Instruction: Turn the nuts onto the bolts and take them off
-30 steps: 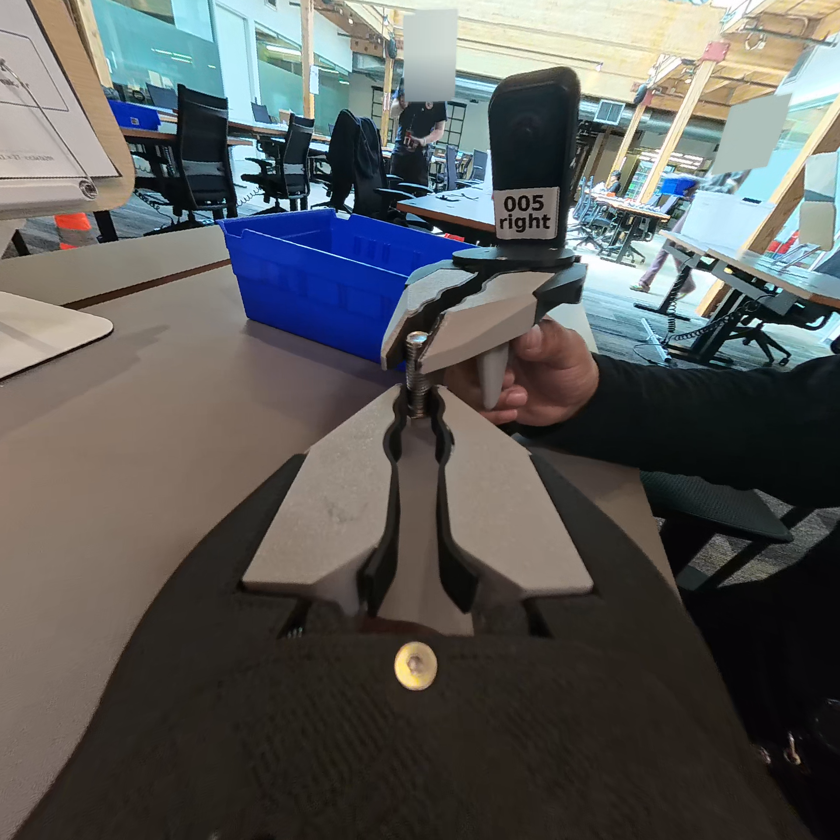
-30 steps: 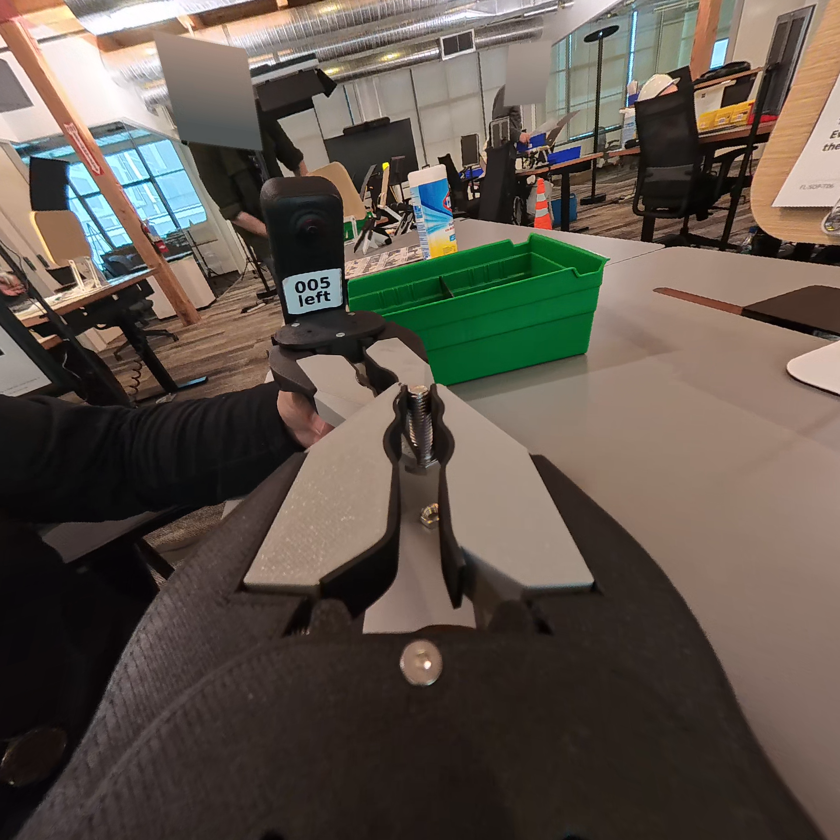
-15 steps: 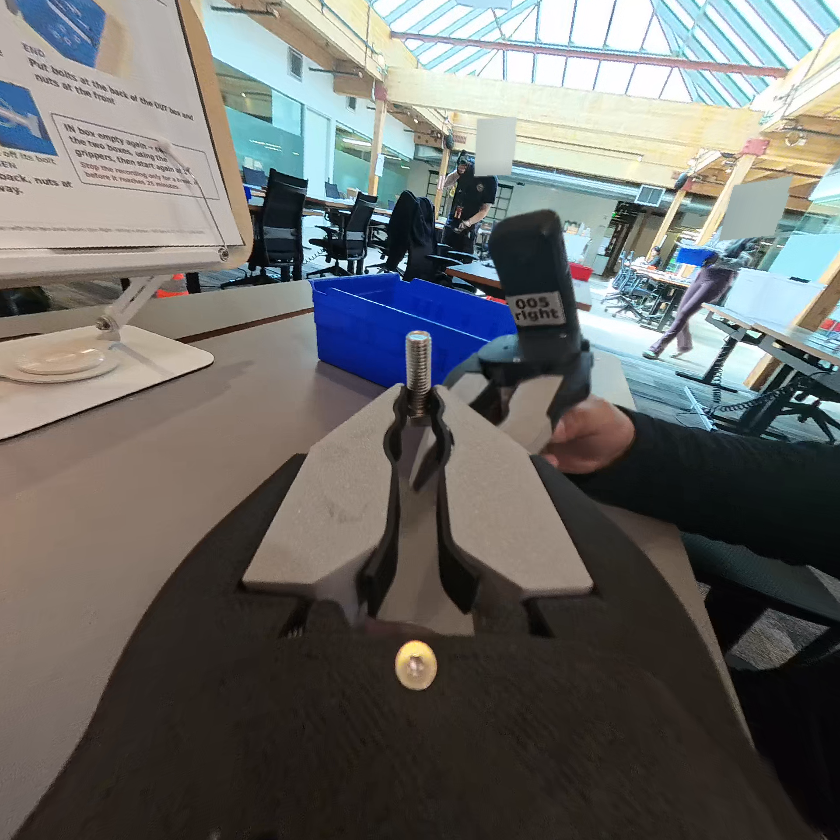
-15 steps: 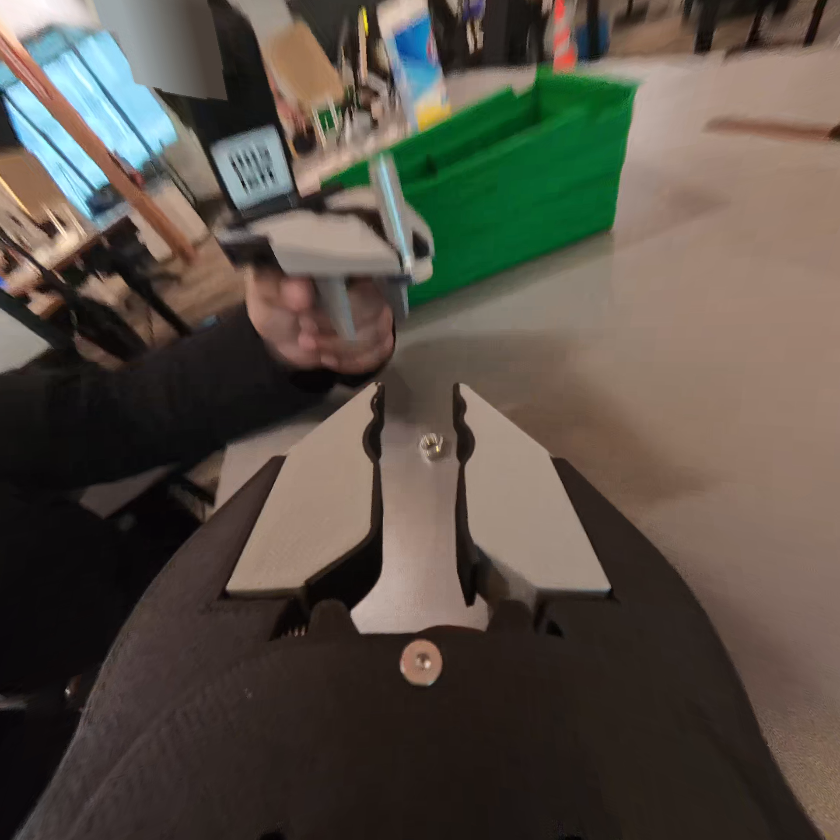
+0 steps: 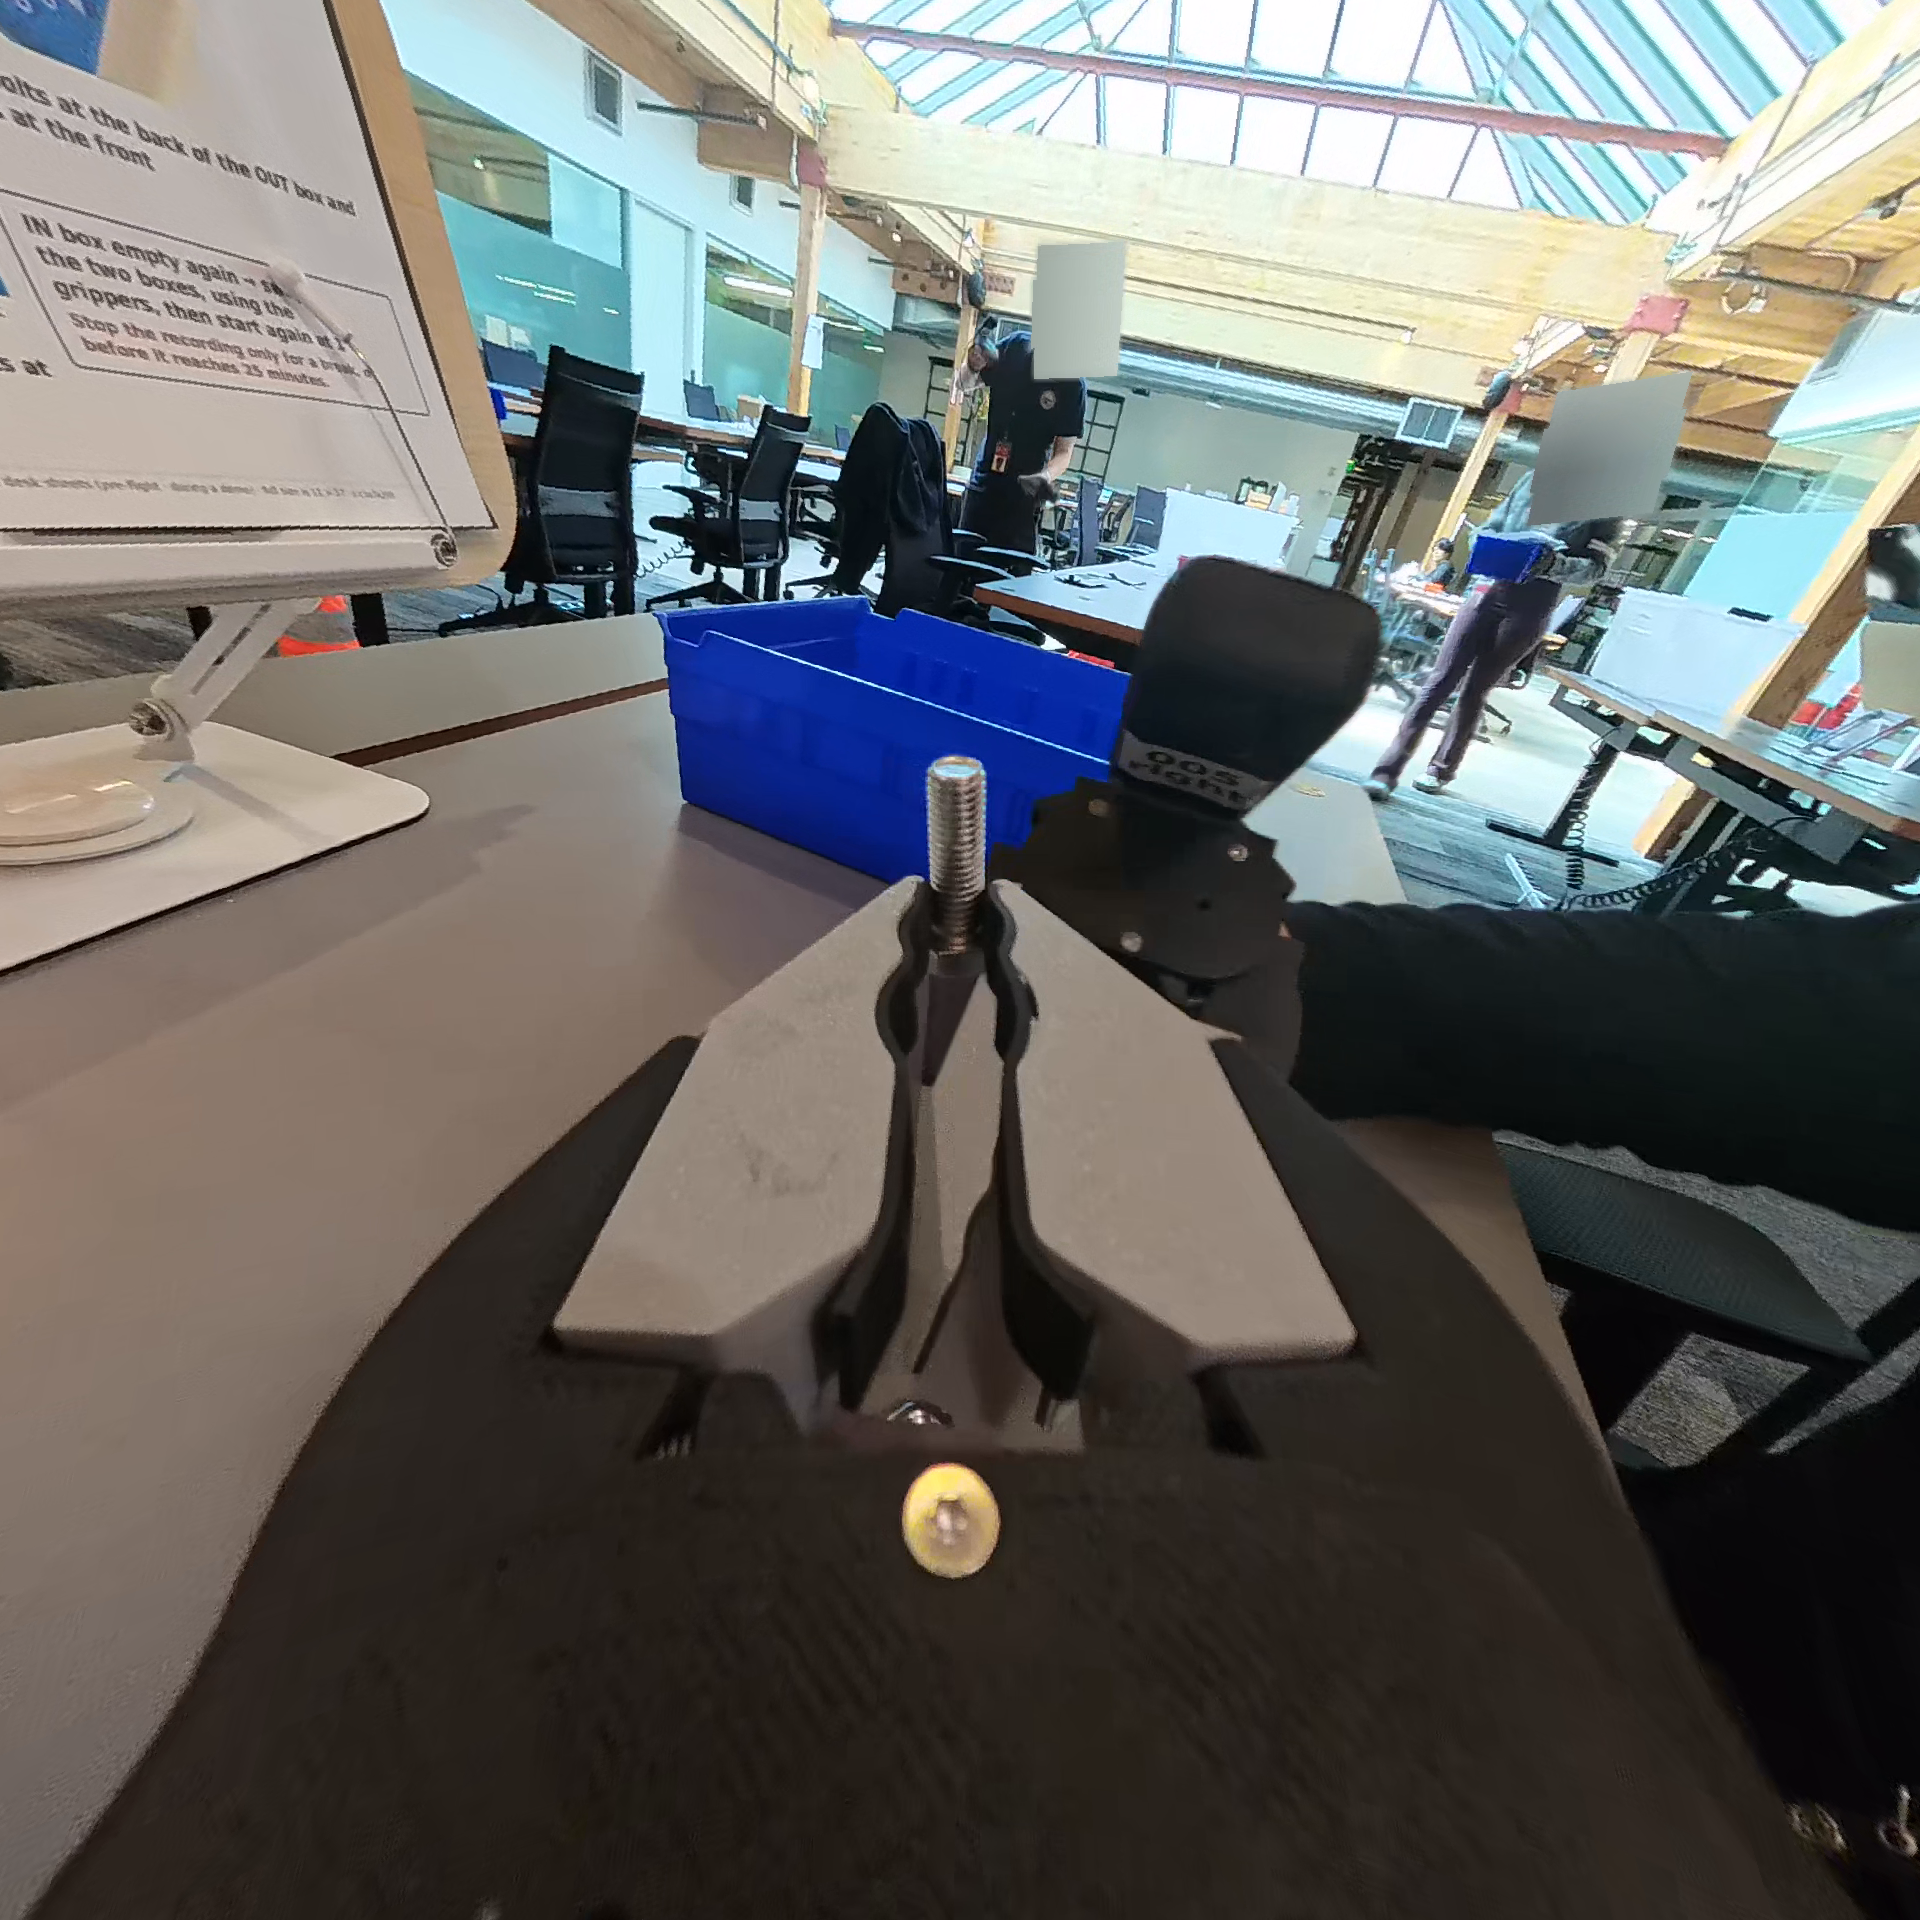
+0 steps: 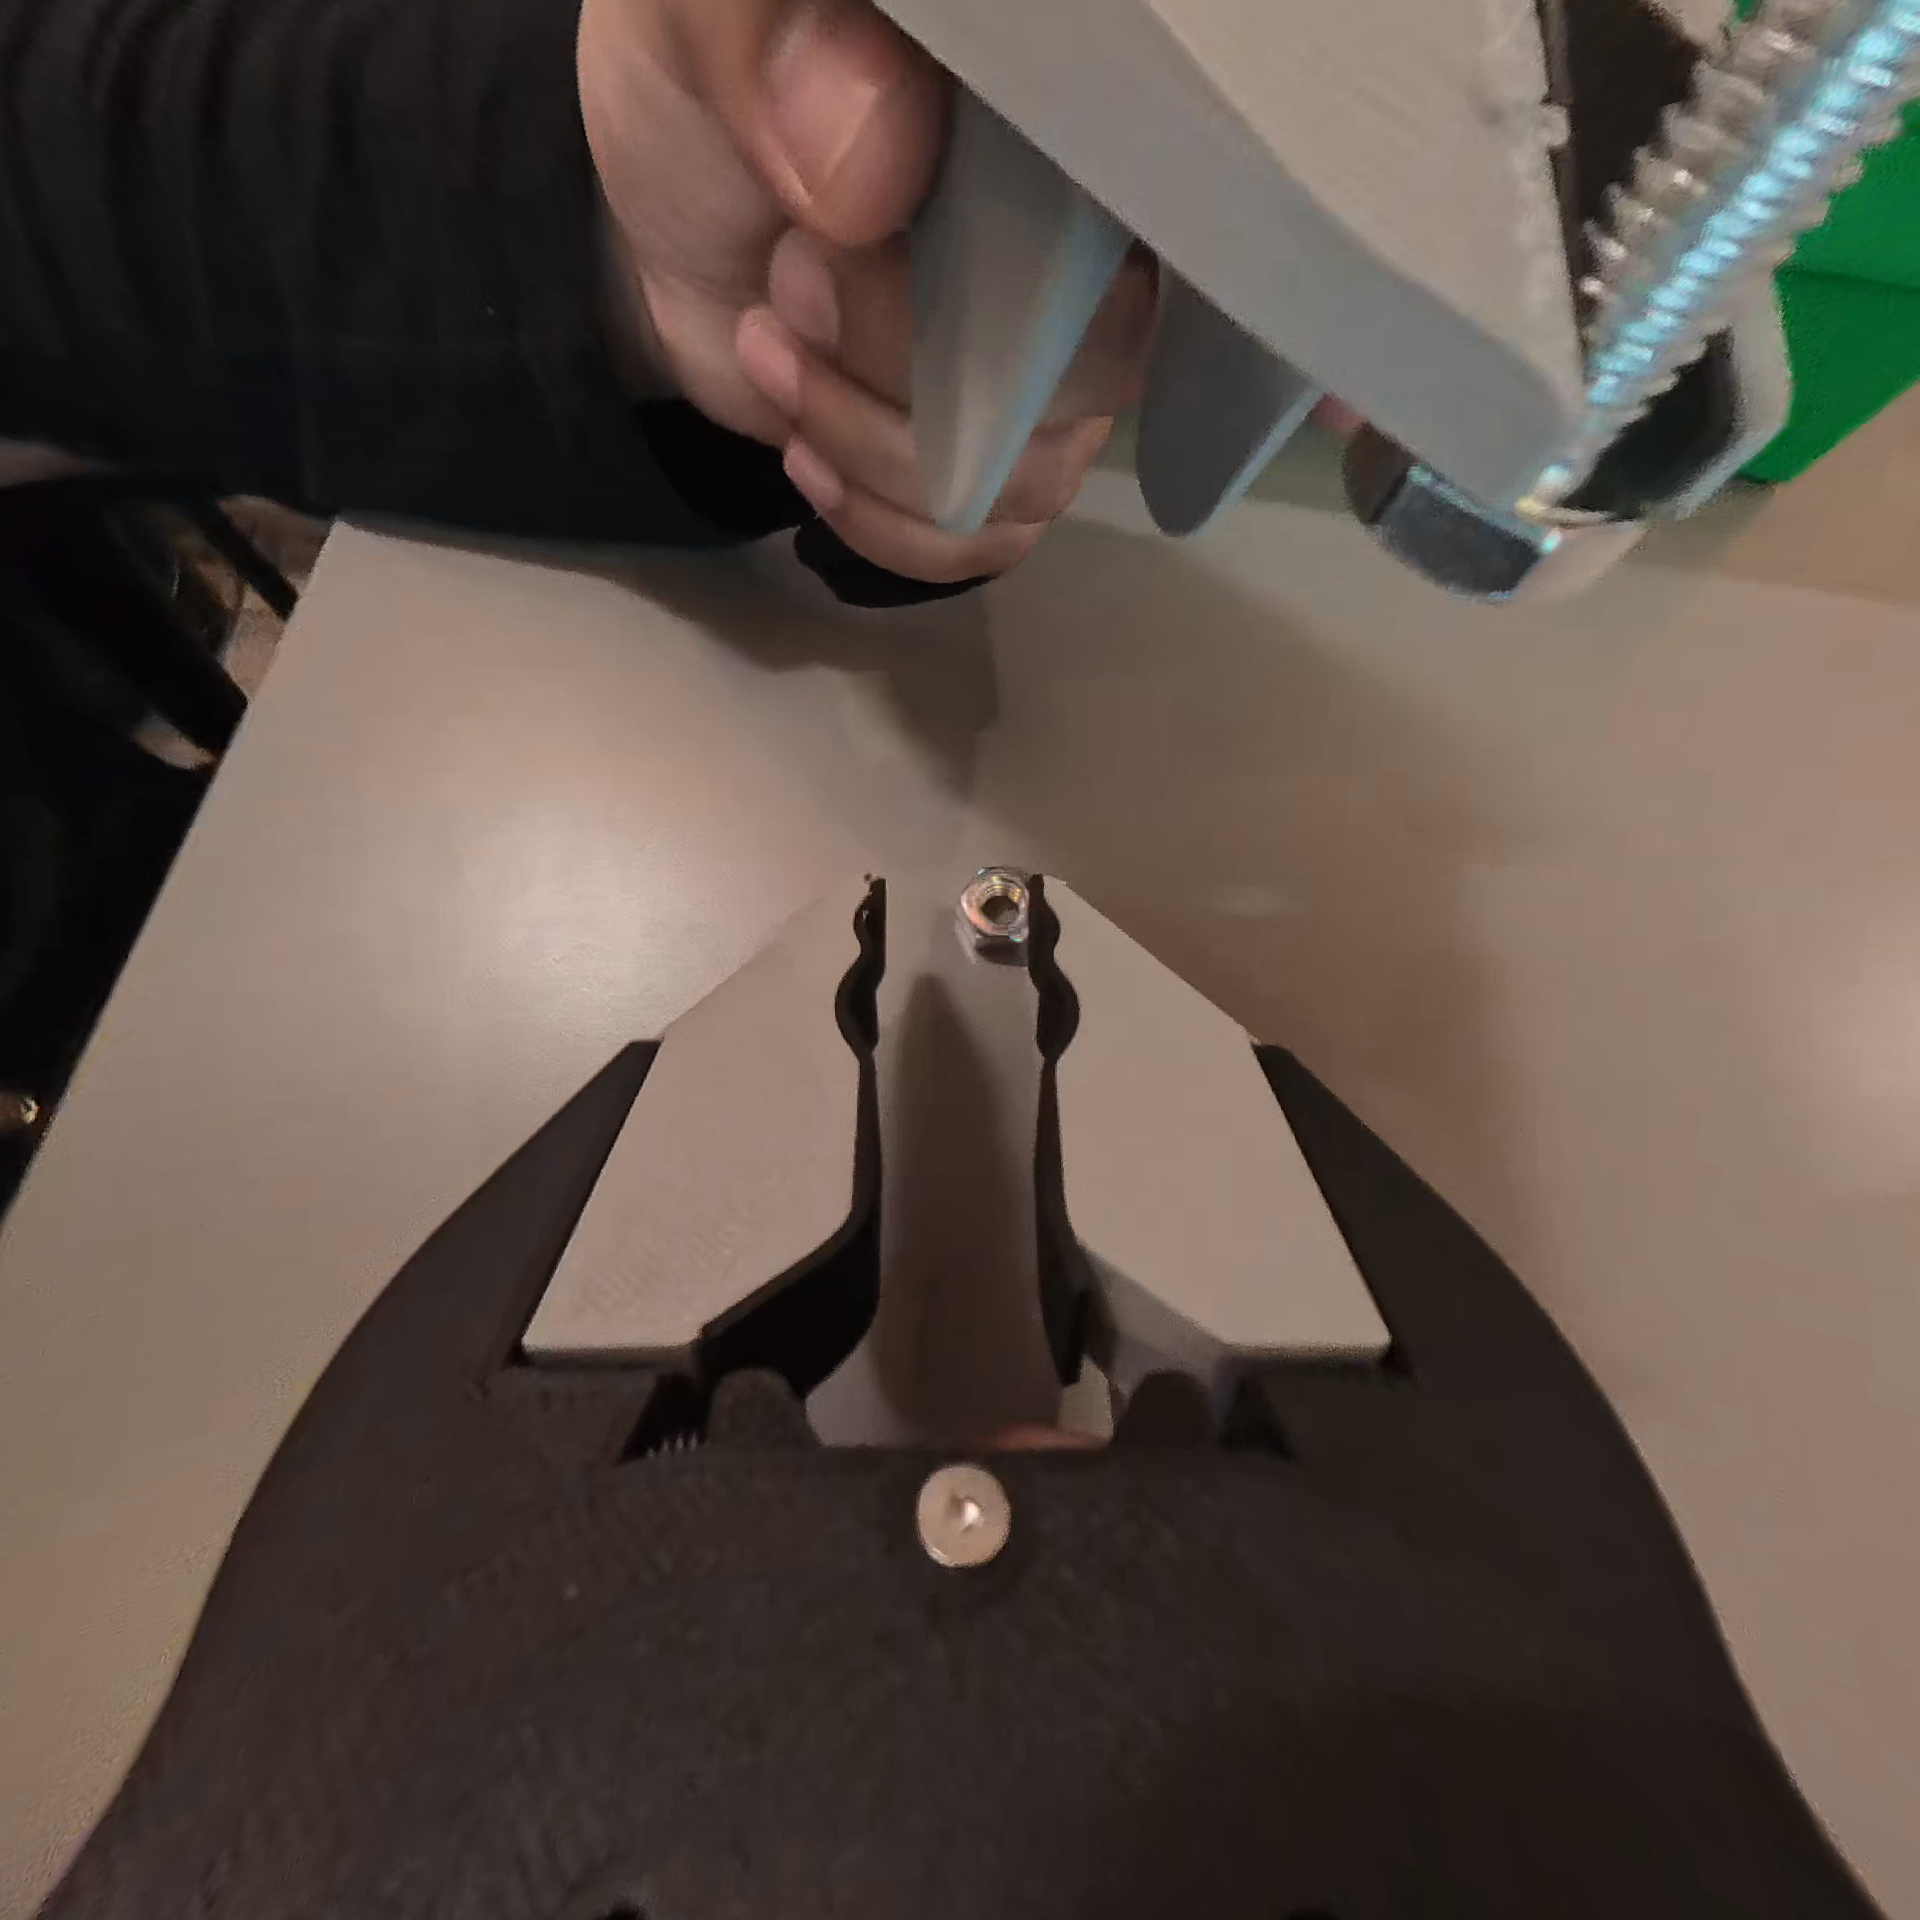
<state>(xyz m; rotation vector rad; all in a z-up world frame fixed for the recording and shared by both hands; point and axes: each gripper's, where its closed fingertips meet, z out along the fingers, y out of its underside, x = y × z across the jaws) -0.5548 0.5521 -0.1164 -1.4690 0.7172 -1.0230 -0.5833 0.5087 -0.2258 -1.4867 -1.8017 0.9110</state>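
My left gripper (image 5: 956, 914) is shut on a silver bolt (image 5: 956, 831) that stands upright, threaded end up, above the grey table (image 5: 364, 1039). The same bolt (image 6: 1704, 208) shows at the top right of the right wrist view, its hex head (image 6: 1455, 540) below the left gripper's fingers (image 6: 1299, 208). My right gripper (image 6: 961, 904) is open and points down at the table (image 6: 520, 831). A small silver nut (image 6: 995, 920) lies on the table between its fingertips, close to the right one. In the left wrist view the right gripper's black body (image 5: 1195, 831) is tipped down behind the bolt.
A blue bin (image 5: 883, 717) stands on the table behind the bolt. A corner of a green bin (image 6: 1849, 343) shows at the right. An instruction sheet on a white stand (image 5: 187, 810) is at the left. The table's near edge (image 6: 260, 727) runs along the left.
My right gripper let go of the bolt, opened, and swung down over the nut on the table. My left gripper kept the bolt and tilted up.
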